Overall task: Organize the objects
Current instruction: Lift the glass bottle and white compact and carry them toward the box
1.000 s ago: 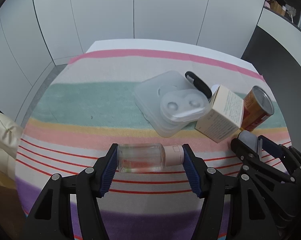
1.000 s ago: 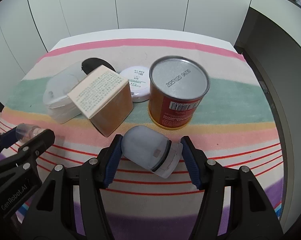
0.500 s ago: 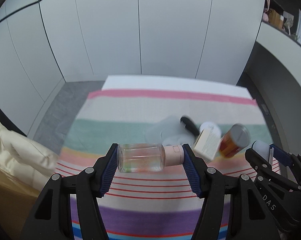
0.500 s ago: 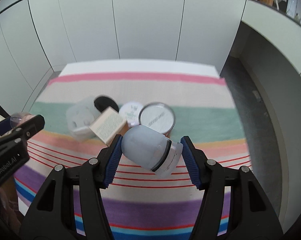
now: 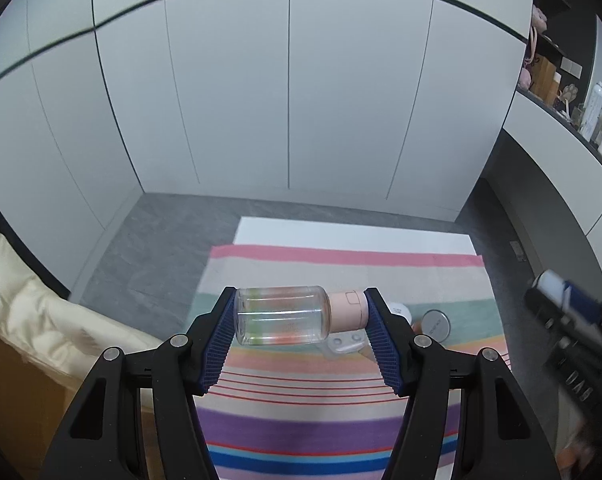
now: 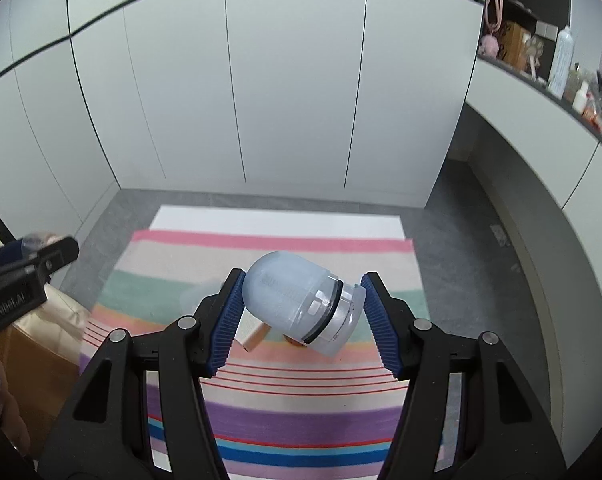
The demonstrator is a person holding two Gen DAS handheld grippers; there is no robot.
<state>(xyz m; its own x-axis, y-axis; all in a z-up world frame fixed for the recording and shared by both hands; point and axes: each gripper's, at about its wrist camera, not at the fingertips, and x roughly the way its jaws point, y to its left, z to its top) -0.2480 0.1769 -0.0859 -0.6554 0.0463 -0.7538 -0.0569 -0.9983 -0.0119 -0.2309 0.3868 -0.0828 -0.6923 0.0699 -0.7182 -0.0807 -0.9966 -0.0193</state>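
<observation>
Bottle (image 5: pixel 285 315) clamped sideways, base to cap, in left gripper (image 5: pixel 301 334); frosted jar (image 6: pixel 301 300) wedged tilted in right gripper (image 6: pixel 301 316), both high above striped cloth (image 5: pixel 341 400), probably carried off for sorting elsewhere. Closed to object width, pads (image 5: pixel 219 340) pressing both ends, touching nothing else. Left behind on cloth: can (image 5: pixel 435 322) and tray (image 5: pixel 343 344).

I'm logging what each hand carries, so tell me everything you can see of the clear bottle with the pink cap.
The bottle is a short clear cylinder, glass or plastic by its look, with a pale pink cap bearing a faint square outline. It lies sideways, cap toward the right, partly filled with clear liquid whose surface sits level. The left gripper clamps it end to end, one blue ribbed jaw on its base, the other on its cap. It hangs high above the striped cloth, touching nothing else.
</observation>
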